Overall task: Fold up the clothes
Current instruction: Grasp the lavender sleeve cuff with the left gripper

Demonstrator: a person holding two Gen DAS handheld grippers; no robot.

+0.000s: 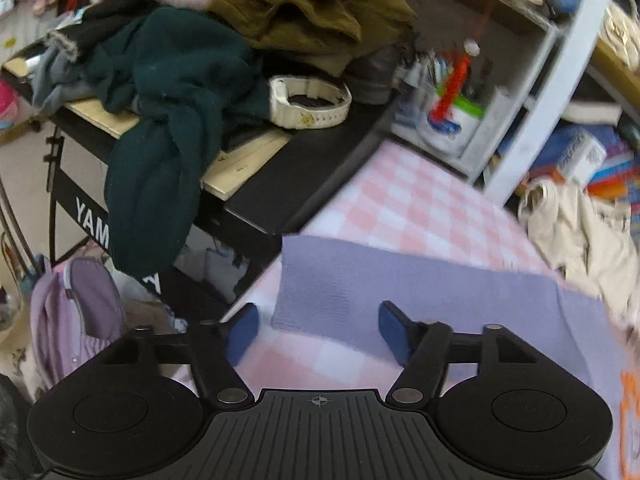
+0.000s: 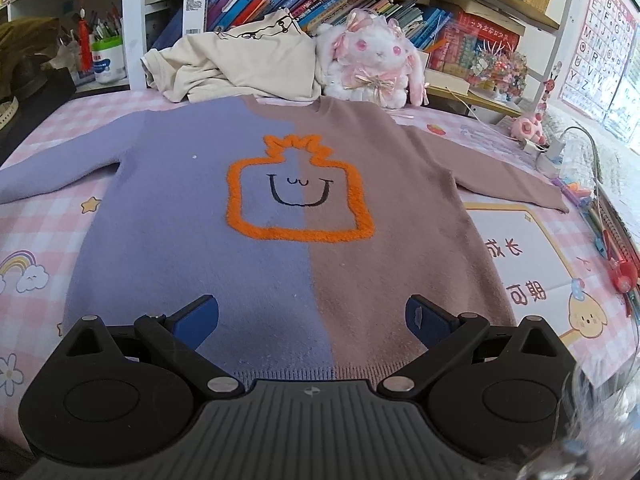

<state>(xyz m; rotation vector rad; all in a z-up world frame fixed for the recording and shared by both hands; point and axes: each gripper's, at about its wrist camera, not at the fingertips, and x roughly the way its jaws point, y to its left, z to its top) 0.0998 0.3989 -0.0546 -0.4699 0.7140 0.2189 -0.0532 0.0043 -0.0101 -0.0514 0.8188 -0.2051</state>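
On the pink checked bed cover (image 2: 48,128) a two-tone sweater (image 2: 280,208) lies flat, face up, neck toward the bookshelf (image 2: 132,20) and hem toward the camera. Its left half is lilac, its right half brownish pink, with an orange outlined shape and a small black smile (image 2: 298,190) across the chest. The lilac sleeve (image 1: 360,280) stretches out to the left, and the left gripper (image 1: 318,328) hangs over its cuff end; the cuff's edge lies between the two blue pads, which stand apart and do not press on the cloth, so the jaws are released. Beyond that sleeve, in the left wrist view, a dark keyboard stand (image 1: 288,168) carries a dark green garment (image 1: 168,92), an olive one (image 1: 316,12) and a white wristband (image 1: 310,100). At the hem of the sweater the right gripper (image 2: 312,318) hovers with its jaws spread wide, one pad over the lilac half and one over the brownish half, grasping nothing. Behind the neckline a cream garment (image 2: 240,64) lies crumpled, and just to its right sits a white and pink plush rabbit (image 2: 372,60). The brownish sleeve (image 2: 500,168) runs out to the right toward a clutter of small toys (image 2: 528,128) at the bed's edge.
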